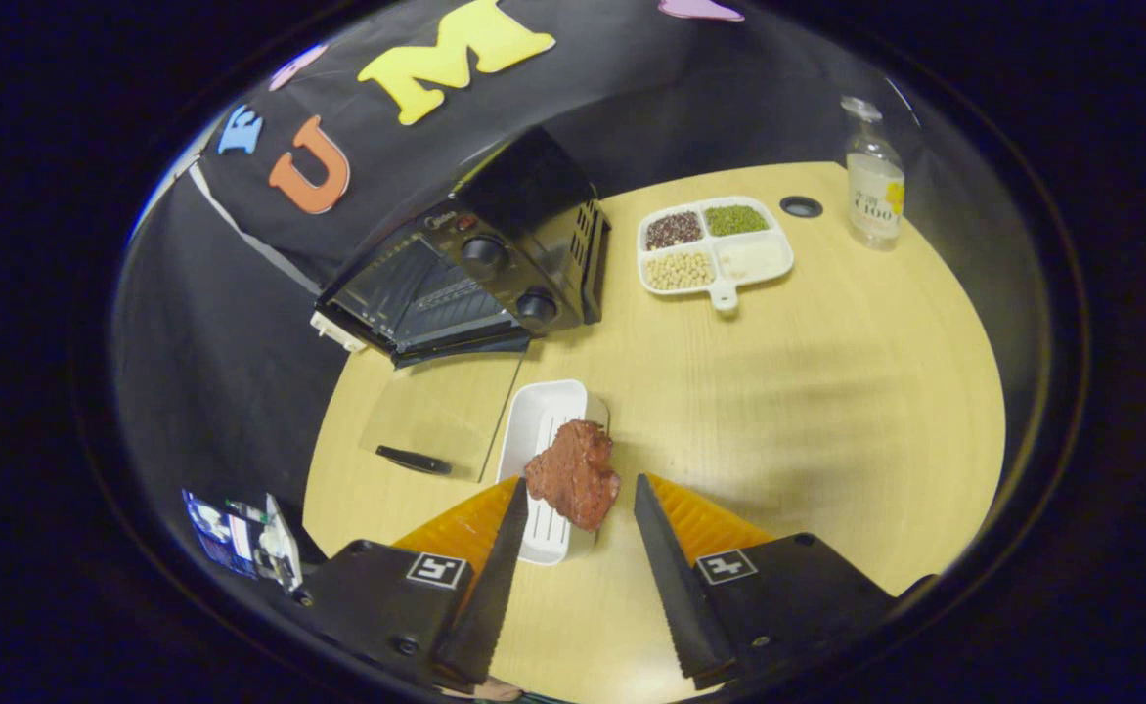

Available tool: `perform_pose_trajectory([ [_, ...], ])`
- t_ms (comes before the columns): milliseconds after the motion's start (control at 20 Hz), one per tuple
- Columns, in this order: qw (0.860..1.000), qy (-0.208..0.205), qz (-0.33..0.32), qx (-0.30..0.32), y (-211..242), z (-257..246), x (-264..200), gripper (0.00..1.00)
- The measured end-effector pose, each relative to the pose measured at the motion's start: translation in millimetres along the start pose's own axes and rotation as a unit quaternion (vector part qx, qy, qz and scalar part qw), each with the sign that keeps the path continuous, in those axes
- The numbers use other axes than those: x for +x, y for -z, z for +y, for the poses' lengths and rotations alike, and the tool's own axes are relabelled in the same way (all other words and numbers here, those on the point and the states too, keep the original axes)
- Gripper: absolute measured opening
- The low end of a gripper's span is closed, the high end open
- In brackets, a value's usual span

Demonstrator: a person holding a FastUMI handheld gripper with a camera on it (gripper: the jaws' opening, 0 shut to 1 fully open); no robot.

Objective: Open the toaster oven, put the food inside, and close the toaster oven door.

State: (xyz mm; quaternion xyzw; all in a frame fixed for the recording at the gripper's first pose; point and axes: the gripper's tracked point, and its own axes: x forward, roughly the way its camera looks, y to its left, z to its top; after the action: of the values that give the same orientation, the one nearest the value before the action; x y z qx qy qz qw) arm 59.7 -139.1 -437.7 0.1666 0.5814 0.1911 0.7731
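A black toaster oven [514, 244] stands at the table's far left, its glass door [441, 406] folded down flat on the wood with the black handle [414, 460] nearest me. The rack inside is bare. A reddish-brown piece of meat [573, 469] rests on the near end of a white rectangular tray [541, 416], just in front of the open door. My gripper [580, 482] is open, the meat sitting between its two fingertips. The left finger [506, 528] is at the meat's edge; a small gap separates the right finger [656, 533] from it.
A white divided dish [759, 259] of beans and grains lies beyond the tray to the right. A clear bottle [874, 181] stands at the far right edge, next to a black round grommet [801, 206]. A small device [241, 536] sits off the table's near left.
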Motion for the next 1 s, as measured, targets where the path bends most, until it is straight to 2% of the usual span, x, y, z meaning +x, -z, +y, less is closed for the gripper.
perform_pose_trajectory([
  [150,0.998,-0.048,-0.018,0.024,-1.9,10.8,-3.2,0.21],
  [200,0.998,-0.052,-0.029,0.003,-2.2,15.4,-7.9,0.15],
  [400,0.994,0.012,-0.078,-0.074,-4.2,15.7,-32.4,0.12],
  [550,0.988,0.016,-0.113,-0.108,-5.2,48.9,-56.8,0.12],
  [700,0.979,0.04,-0.143,-0.141,-9.1,72.3,-71.0,0.12],
  [1000,0.972,0.047,-0.157,-0.169,-8.3,121.0,-67.9,0.12],
])
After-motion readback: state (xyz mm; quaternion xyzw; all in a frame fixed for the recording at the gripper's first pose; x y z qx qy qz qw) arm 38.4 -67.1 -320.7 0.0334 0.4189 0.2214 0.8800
